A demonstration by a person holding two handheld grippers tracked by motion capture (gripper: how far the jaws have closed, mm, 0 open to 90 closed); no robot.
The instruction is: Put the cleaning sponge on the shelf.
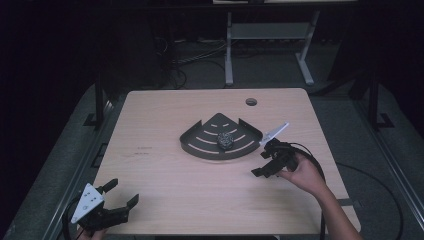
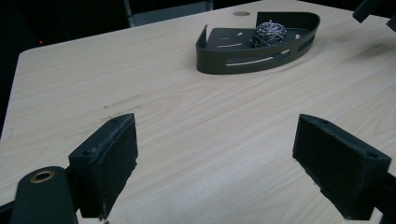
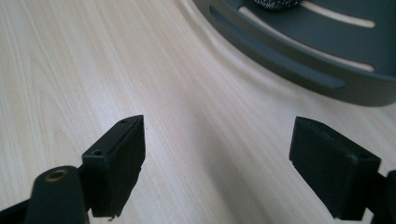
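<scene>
The right gripper (image 1: 264,162) hovers just right of the tray (image 1: 200,145), jaws wide and holding nothing. The scourer (image 1: 226,140), a wad of steel wool, sits inside the tray near its curved front wall, at the middle of the table (image 1: 165,190). It looks to be what the gripper is after. To take it well, come in over the wall from above, straddle the wad with both pads, and close gently since it squashes. The left gripper (image 1: 119,196) rests at the near left corner, wide open and empty.
</scene>
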